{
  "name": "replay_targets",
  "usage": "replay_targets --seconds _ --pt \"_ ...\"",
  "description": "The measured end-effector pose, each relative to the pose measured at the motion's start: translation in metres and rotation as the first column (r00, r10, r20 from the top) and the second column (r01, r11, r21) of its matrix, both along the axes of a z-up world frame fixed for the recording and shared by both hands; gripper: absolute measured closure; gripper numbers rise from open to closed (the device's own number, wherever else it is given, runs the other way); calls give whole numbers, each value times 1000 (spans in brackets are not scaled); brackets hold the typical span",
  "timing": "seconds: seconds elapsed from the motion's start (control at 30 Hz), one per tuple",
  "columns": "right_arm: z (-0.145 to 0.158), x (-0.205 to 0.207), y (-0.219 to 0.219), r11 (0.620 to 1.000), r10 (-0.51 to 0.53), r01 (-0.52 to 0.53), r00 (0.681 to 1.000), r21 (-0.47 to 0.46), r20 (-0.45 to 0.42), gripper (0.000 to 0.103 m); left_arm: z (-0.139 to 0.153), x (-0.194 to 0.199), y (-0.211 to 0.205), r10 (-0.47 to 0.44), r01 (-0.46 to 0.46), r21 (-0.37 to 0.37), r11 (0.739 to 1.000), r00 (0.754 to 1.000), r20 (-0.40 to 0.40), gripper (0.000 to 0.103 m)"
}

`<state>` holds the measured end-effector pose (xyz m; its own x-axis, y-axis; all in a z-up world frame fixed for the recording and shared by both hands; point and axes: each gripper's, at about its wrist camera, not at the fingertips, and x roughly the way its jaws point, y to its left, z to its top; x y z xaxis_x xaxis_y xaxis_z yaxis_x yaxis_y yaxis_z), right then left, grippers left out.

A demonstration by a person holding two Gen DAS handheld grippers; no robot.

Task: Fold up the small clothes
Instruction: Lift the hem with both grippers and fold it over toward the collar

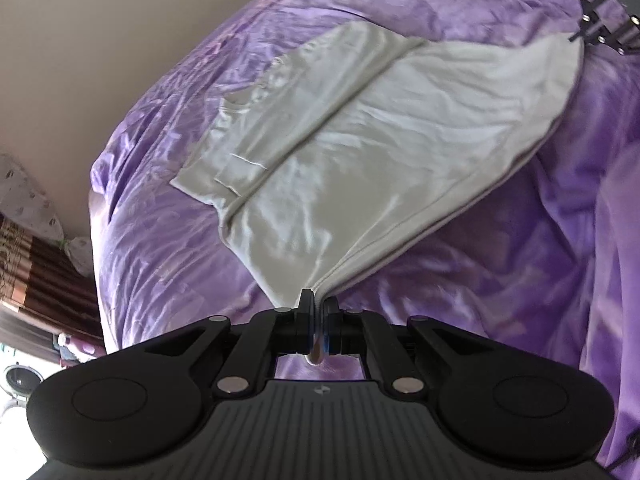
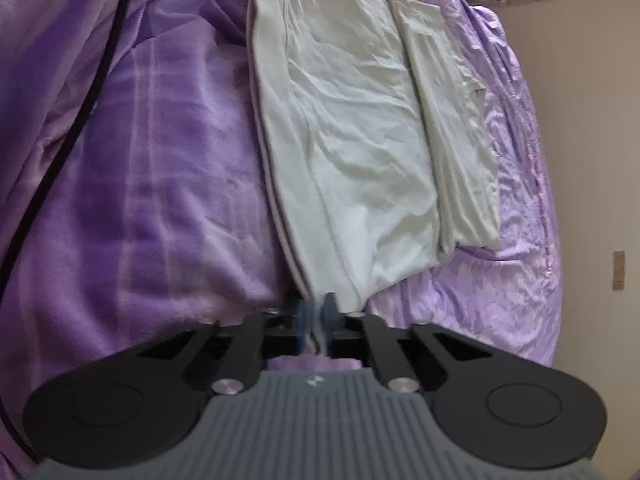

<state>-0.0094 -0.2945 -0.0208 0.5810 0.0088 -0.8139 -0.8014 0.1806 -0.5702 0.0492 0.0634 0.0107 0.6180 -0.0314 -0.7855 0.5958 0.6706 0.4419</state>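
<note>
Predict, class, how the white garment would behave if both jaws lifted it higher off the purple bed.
The white garment would probably sag between the left gripper and right gripper, since it already drapes and creases. It looks thin, so likely light. The satiny purple bedspread may let it slide easily.

We see soft, even daylight with glare sheening the white garment (image 1: 360, 152) and the purple bedspread (image 1: 168, 240). Fisheye distortion bows the bedspread's edges. In the right wrist view, motion blur smears the fingers (image 2: 330, 312) and nearby cloth.
</note>
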Motion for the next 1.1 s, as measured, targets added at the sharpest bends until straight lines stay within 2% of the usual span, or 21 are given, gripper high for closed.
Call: replay_targets --seconds 0.17,0.33,0.67,0.87,1.1 --pt "32 15 -4 989 -73 63 995 134 70 103 24 13 3 41 -38 -42 998 998 55 100" --pt "69 40 -9 968 -150 112 976 224 157 103 47 33 4 90 -83 -61 995 988 126 100" --pt "129 100 -10 928 -262 154 917 339 302 103 84 89 -6 154 -147 -46 988 945 289 100" --pt "159 153 -13 885 -351 192 874 424 337 103 97 137 -12 179 -187 -12 982 917 357 100" --pt "162 230 -8 835 -437 243 838 495 326 103 91 208 -17 201 -227 21 974 898 392 100"
